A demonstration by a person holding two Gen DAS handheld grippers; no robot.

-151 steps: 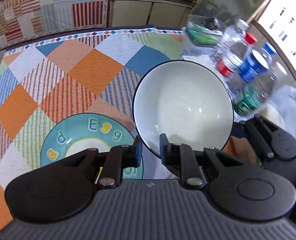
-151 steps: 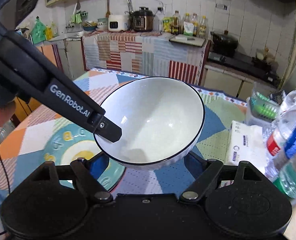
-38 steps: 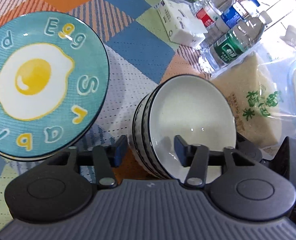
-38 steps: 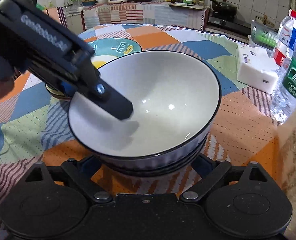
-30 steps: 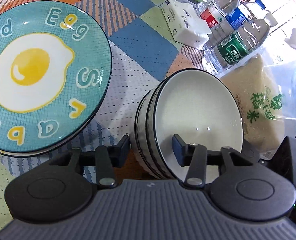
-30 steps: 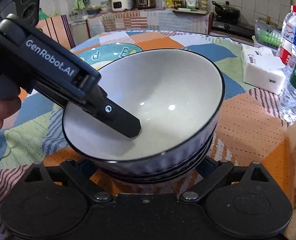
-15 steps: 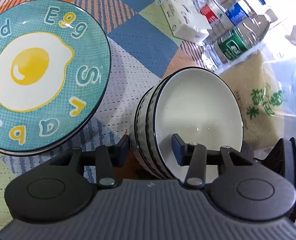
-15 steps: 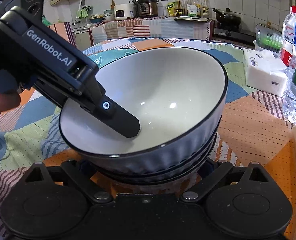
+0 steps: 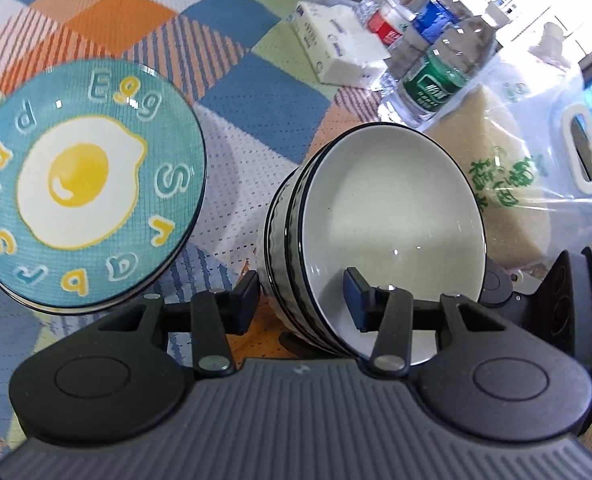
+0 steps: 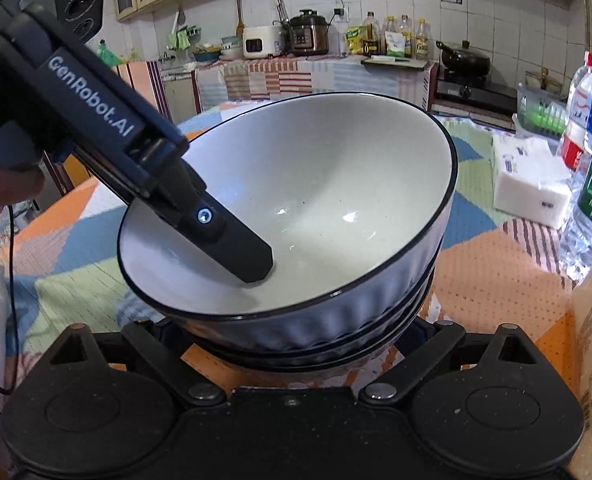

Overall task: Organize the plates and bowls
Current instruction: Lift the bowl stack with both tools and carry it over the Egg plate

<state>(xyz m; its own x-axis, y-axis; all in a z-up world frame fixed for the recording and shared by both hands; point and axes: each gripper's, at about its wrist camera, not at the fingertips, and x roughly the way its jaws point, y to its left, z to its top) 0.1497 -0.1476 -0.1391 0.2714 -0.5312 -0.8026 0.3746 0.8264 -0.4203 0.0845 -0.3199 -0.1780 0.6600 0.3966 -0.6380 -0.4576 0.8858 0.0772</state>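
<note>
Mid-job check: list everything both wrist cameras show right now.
bowls: nested stack of about three, white inside with dark rims, mid-table
egg plate: one showing, teal with yellow yolk, beside the bowls
tissue pack: one, white, beyond the bowls
water bottles: three, red, blue and green labels, next to the tissue pack
rice bag: one, clear plastic, behind the bowls
tablecloth: one, orange, blue and green patchwork, under everything
left tool: black, open, straddling the stack's wall
right tool: black, open, fingers flanking the stack's base

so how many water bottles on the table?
3, clustered at the far right edge beside the tissue pack: green label nearest, blue label behind it, red label furthest. More may be hidden behind.
</note>
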